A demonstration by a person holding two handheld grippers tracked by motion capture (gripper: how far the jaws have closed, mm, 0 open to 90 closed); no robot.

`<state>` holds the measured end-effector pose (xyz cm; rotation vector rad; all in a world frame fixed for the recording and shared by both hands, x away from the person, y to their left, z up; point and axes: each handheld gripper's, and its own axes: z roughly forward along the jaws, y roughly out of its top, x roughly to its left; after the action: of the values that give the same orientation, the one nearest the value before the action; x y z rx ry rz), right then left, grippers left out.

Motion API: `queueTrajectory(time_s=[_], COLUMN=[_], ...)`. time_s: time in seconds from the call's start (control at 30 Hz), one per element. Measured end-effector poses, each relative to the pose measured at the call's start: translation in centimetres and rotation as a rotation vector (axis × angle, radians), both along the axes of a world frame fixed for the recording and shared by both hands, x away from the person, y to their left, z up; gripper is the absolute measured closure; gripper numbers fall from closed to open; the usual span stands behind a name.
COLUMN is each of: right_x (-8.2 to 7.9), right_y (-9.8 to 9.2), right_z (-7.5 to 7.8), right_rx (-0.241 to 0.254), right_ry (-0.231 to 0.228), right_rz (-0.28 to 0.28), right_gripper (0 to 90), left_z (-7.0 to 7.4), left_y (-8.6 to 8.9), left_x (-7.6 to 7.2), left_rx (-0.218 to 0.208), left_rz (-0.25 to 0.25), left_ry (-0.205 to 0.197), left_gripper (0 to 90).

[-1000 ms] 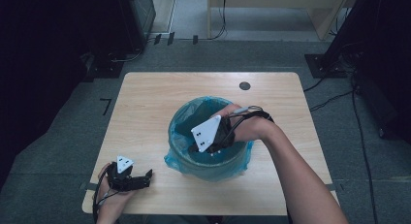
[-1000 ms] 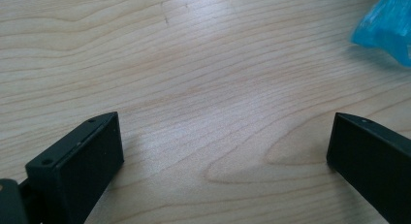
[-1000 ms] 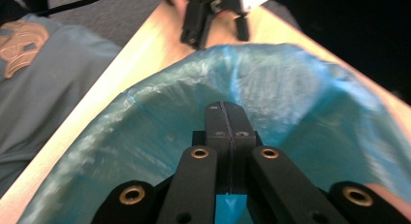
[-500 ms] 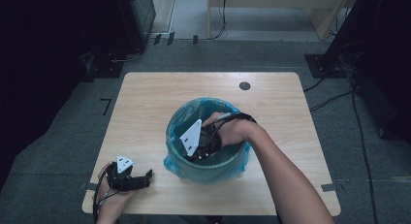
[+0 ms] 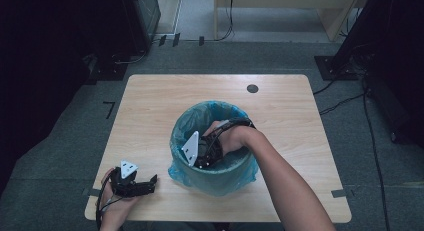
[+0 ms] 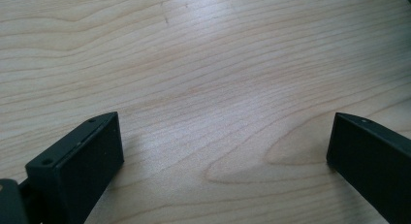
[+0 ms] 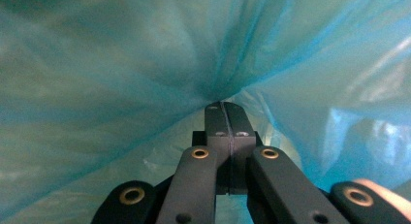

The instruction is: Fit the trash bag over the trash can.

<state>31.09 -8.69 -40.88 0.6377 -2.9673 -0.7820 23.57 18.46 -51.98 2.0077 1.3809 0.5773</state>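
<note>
Resting my left hand-held gripper (image 5: 150,183) wide open on the near-left bench (image 5: 150,106), I hold the right hand-held gripper (image 7: 226,107) pinched on the blue bag liner (image 5: 210,116) inside the centre bin; tugging could tear it.

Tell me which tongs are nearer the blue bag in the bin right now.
Right. The right tongs are down inside the bin, jaws shut amid the blue bag, though whether they pinch it I cannot tell. The left tongs rest open on the table, beside the bin and apart from it.

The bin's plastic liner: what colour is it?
The liner is translucent blue-green, clearest in the right gripper view.
</note>
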Motion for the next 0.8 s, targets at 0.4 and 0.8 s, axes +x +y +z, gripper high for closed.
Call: queueTrajectory(time_s=[0.4,0.8], right_x=[-0.2,-1.1], right_y=[-0.4,-1.6], right_z=[1.9,4.9], right_rx=[0.057,0.087], right_ry=[-0.038,-0.091], right_rz=[0.017,0.029], right_gripper=[90.0,90.0], left_z=[0.0,0.0], left_y=[-0.1,-0.1], left_x=[0.0,0.0], left_rx=[-0.001,-0.001], left_rz=[0.007,0.007], left_ry=[0.001,0.001], left_gripper=[0.0,0.0])
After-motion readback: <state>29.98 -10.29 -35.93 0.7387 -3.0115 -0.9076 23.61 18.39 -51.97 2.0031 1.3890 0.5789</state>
